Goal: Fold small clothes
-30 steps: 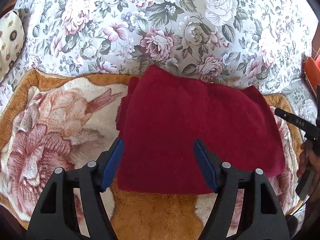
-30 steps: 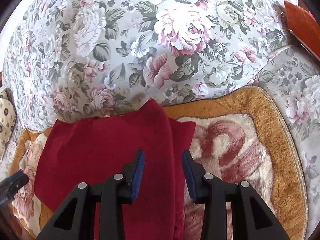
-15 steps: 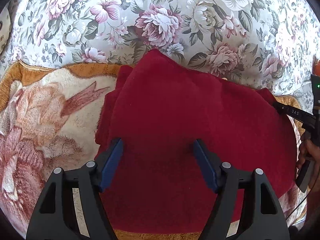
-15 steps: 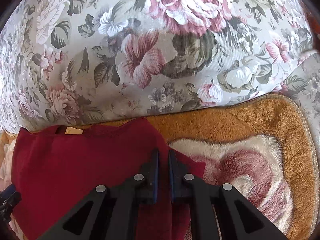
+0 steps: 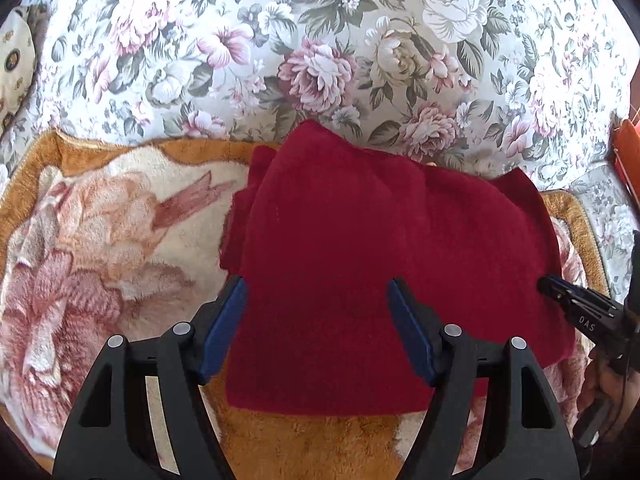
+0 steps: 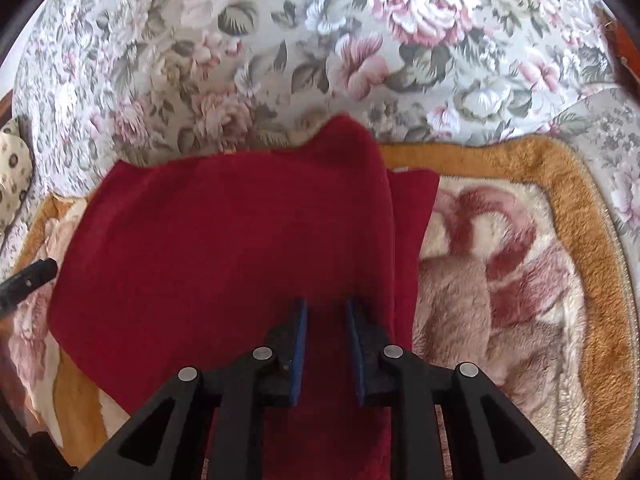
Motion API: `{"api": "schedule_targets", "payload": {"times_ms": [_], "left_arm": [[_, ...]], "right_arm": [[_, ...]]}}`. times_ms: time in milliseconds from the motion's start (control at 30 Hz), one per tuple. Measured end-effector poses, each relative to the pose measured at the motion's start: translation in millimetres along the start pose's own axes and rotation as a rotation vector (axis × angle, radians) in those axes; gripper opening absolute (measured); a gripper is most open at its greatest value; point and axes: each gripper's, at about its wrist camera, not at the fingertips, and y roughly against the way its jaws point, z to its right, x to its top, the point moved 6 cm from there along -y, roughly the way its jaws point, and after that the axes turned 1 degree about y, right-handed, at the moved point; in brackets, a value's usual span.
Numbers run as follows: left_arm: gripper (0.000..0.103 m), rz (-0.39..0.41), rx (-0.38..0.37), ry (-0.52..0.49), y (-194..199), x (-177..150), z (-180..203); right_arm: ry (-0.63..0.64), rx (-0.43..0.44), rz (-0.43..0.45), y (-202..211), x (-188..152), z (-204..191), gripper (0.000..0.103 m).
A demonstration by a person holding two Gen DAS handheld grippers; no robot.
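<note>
Nearest to my left wrist camera, the left gripper (image 5: 316, 300) has its jaws spread wide, with nothing between the blue pads (image 5: 224, 332). It hangs over the near-left portion of the red garment (image 5: 360, 272); I cannot tell whether the fingertips touch the fabric.

Nearest to my right wrist camera, the right gripper (image 6: 326, 320) has its jaws parted only by a narrow gap. Red fabric shows through that gap, but the pads (image 6: 299, 344) are not pinching it; whether they rest on it I cannot tell. This gripper is positioned over the garment's right side, close to the fold line (image 6: 390, 240) that runs away from the camera.

The red garment lies folded and mostly flat on the plush blanket (image 5: 100, 248), which has a cream centre with a pink flower pattern and an orange-brown border (image 6: 580, 216). A narrower underlying layer of the garment protrudes beyond the top layer on the right edge in the right wrist view, and on the left edge in the left wrist view. The far corner of the garment reaches up against the floral cover (image 5: 320, 40).

At the far right edge of the left wrist view, the right gripper's black finger (image 5: 576, 300) sits at the garment's edge. In the right wrist view, the tip of the left gripper (image 6: 30, 278) appears at the left edge.

Beyond the blanket, the floral cover fills the background. A cream patterned cushion (image 5: 14, 64) lies at the far left.
</note>
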Motion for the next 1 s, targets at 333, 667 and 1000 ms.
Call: {"api": "schedule_targets", "payload": {"times_ms": [333, 667, 1000], "left_arm": [[0.073, -0.028, -0.047, 0.031, 0, -11, 7], [0.077, -0.005, 0.033, 0.051, 7, -23, -20], [0.077, 0.051, 0.024, 0.125, 5, -23, -44]], "right_arm": [[0.048, 0.047, -0.026, 11, -11, -28, 0.028], [0.006, 0.125, 0.008, 14, 7, -48, 0.028], [0.024, 0.198, 0.015, -11, 38, -103, 0.028]]}}
